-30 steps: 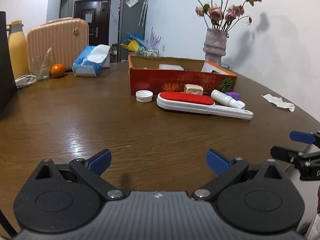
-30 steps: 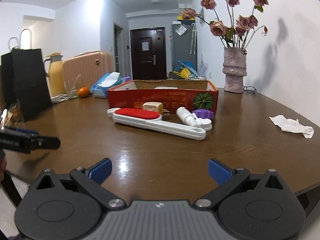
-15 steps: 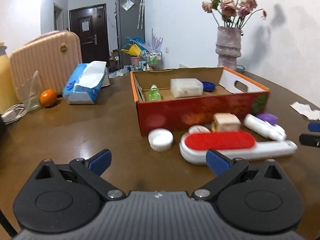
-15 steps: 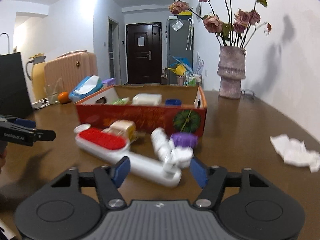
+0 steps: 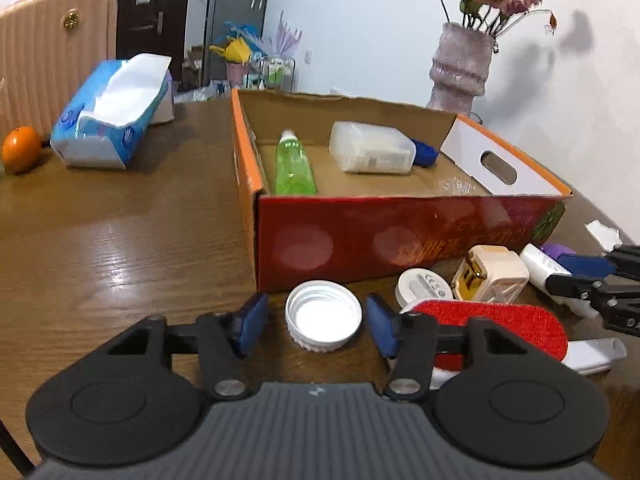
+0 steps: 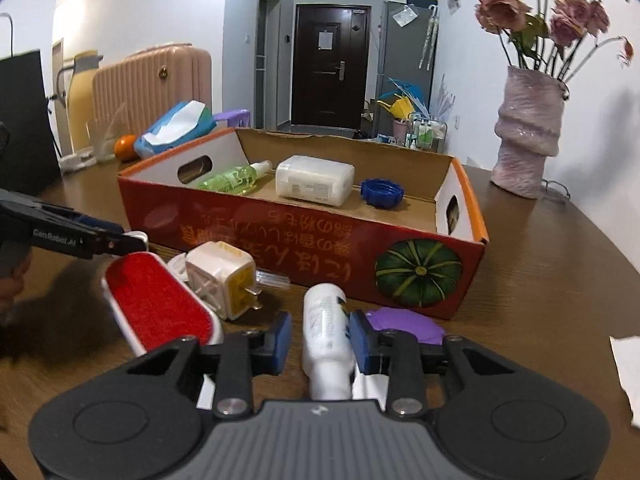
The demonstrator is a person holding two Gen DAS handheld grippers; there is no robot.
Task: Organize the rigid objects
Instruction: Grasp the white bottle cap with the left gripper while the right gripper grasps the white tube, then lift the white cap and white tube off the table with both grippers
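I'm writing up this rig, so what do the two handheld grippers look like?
Both the left gripper and right gripper match: black ribbed bodies, round discs either side, silver pivot screws, blue finger pads. White lettering marks the left gripper's side, seen from the right wrist.

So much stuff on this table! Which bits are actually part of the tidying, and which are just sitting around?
Part of the job:
- red box, holding green bottle, white case, blue cap
- white lid, between the closing left claw
- white tube, between the closing right claw
- lint brush, plug, purple lid

Just lying about:
- vase
- tissues
- orange
- suitcase
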